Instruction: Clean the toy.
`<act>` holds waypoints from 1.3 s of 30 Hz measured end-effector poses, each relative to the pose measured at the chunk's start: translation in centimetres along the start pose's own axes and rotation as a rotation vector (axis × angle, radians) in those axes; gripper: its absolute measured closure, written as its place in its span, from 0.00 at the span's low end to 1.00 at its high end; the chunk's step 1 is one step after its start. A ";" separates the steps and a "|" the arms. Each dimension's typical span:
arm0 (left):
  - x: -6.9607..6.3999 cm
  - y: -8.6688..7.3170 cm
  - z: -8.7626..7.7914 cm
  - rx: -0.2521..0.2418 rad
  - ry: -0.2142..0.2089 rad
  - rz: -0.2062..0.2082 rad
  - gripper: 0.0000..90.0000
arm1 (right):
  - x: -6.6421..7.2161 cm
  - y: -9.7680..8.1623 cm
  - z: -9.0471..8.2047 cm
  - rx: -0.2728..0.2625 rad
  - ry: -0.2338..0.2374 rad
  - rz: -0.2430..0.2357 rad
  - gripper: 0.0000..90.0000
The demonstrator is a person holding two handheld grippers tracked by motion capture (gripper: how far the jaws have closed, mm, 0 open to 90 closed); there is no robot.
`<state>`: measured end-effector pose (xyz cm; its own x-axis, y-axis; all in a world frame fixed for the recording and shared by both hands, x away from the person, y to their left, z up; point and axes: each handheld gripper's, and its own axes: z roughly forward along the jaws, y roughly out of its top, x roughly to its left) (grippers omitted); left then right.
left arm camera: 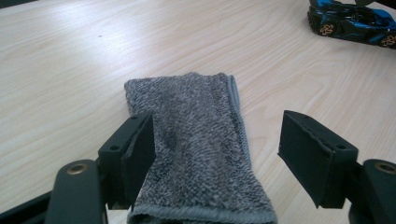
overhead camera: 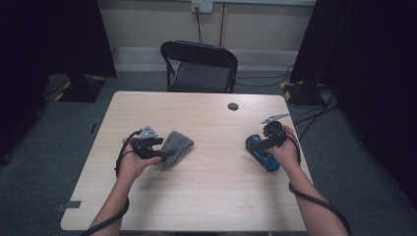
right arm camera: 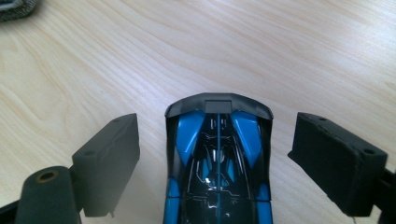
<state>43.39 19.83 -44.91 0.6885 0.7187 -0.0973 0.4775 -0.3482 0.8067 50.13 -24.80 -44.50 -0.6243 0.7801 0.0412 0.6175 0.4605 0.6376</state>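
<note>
The high view alone takes in the table (overhead camera: pixel 206 196) and chair (overhead camera: pixel 199 66). The left gripper (left arm camera: pixel 215 149) gapes over a folded grey cloth (left arm camera: pixel 196 140) (lower centre); the right gripper (right arm camera: pixel 215 158) straddles, untouching, a glossy blue-black toy car (right arm camera: pixel 218 163).

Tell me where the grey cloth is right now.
In the high view the grey cloth lies left of the table's middle, between the open left tongs.
</note>
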 end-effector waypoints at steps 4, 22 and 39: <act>-0.4 0.5 0.0 -0.006 -0.013 0.005 0.29 | 0.4 0.1 -0.3 -0.006 0.007 -0.009 0.17; -2.1 1.1 0.2 0.001 -0.070 0.006 0.22 | 3.2 0.9 -1.2 -0.029 0.059 -0.065 0.17; -4.0 1.3 1.1 0.019 -0.138 0.042 0.20 | 5.2 0.8 -1.0 -0.053 0.115 -0.095 0.17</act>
<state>41.85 15.81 -44.11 0.7761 0.6139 -0.1443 0.4559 -0.3881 0.8010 46.89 -20.83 -43.04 -0.7311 0.6792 0.0643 0.5287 0.5046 0.6825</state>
